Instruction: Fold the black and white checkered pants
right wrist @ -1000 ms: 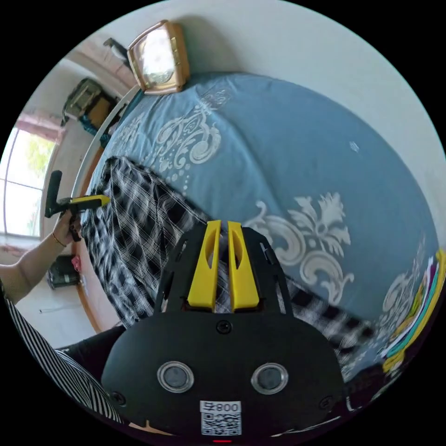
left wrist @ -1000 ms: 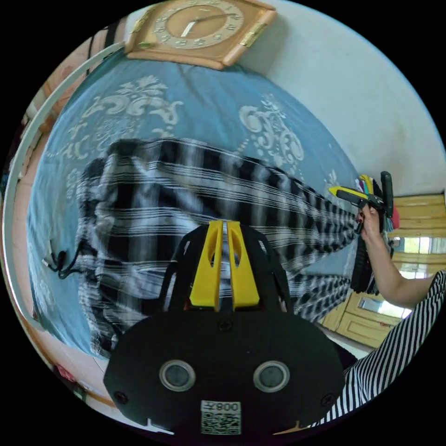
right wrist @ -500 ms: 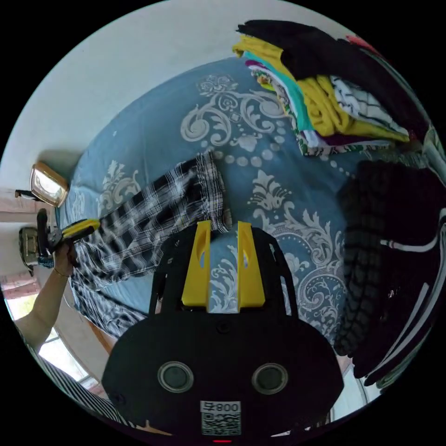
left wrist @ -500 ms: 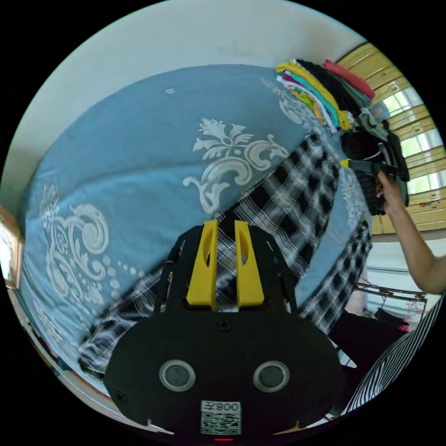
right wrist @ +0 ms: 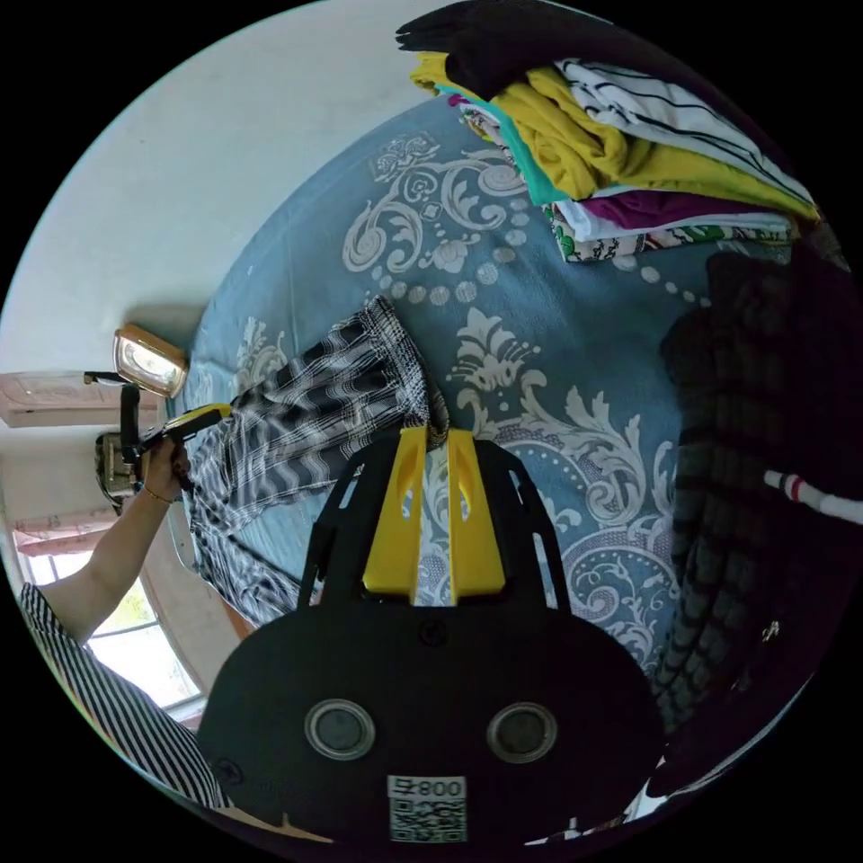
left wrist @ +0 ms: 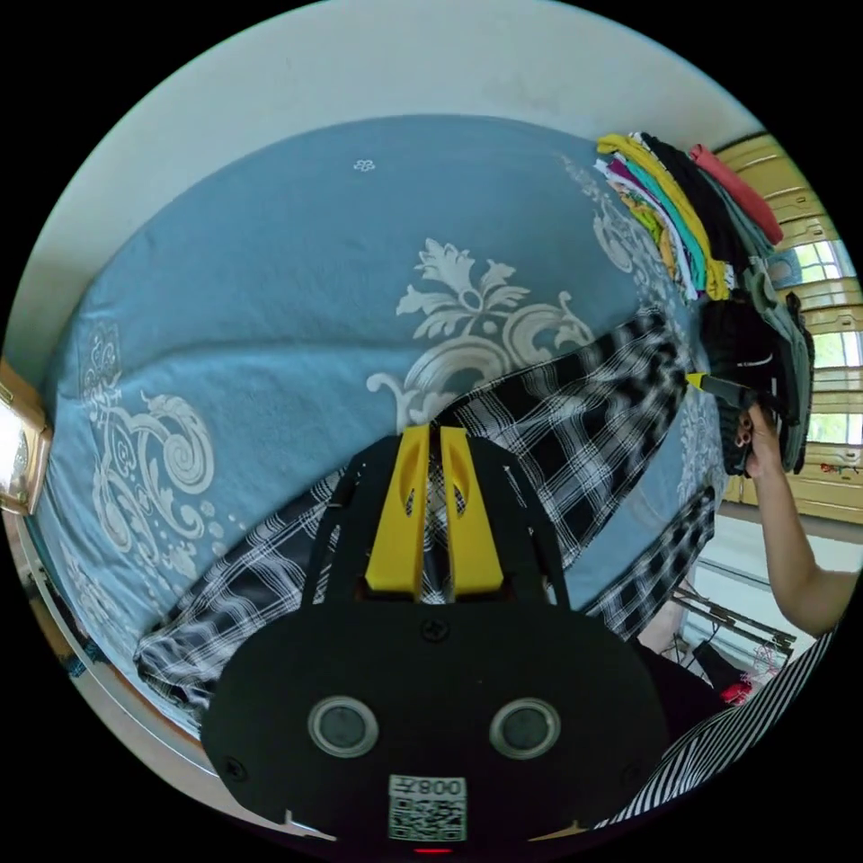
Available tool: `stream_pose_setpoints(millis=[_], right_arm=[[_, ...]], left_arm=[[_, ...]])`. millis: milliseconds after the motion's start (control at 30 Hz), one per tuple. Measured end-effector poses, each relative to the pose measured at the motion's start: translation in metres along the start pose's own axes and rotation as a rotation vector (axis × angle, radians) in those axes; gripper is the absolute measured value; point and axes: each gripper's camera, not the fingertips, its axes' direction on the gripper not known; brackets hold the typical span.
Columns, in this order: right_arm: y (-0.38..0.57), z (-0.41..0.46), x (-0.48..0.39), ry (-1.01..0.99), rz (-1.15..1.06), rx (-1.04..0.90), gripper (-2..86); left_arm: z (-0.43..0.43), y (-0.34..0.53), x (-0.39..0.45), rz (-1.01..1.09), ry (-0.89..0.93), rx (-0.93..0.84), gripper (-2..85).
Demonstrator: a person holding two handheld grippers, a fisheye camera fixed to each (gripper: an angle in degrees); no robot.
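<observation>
Since half a second earlier, both pairs of yellow jaws had drawn closer together and the pants lay flatter and sharper on the bed

In the left gripper view, a wooden-framed clock [left wrist: 16,449] sat at the left edge on the blue bedspread with white scroll pattern [left wrist: 297,270]. The black and white checkered pants [left wrist: 575,431] ran from the lower left up to the right of centre, one leg hanging off the bed edge at lower right. At lower centre the left gripper [left wrist: 430,440] had its jaws nearly together, pinching a fold of the pants between them. At the right edge a hand [left wrist: 762,440] held the right gripper [left wrist: 699,381] by the leg end; whether it gripped cloth there I cannot tell. A stack of folded colourful clothes [left wrist: 683,207] stood at upper right.

In the right gripper view, the left gripper [right wrist: 216,413] at centre left touched the pants [right wrist: 324,413]. The right gripper [right wrist: 437,440] at centre showed jaws close together with the hem corner at their tips. The stack [right wrist: 629,162] lay at upper right, a dark knitted garment [right wrist: 746,431] at right
</observation>
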Motion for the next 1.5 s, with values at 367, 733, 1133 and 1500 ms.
stream_pose_setpoints(millis=[367, 733, 1133, 1500], right_arm=[[0.122, -0.055, 0.027, 0.053, 0.050, -0.146, 7.9], [0.128, -0.056, 0.034, 0.049, 0.047, -0.145, 7.1], [-0.083, -0.003, -0.062, 0.066, -0.287, -0.046, 7.0], [-0.120, 0.029, -0.042, 0.098, -0.189, -0.050, 2.4]], left_arm=[[0.030, 0.057, 0.039, 0.078, 0.174, 0.011, 3.6], [0.064, 0.082, 0.035, 0.026, 0.205, -0.093, 2.4], [0.054, 0.115, 0.023, -0.015, 0.182, -0.102, 1.1], [-0.004, 0.155, -0.007, -0.152, 0.230, 0.024, 0.3]])
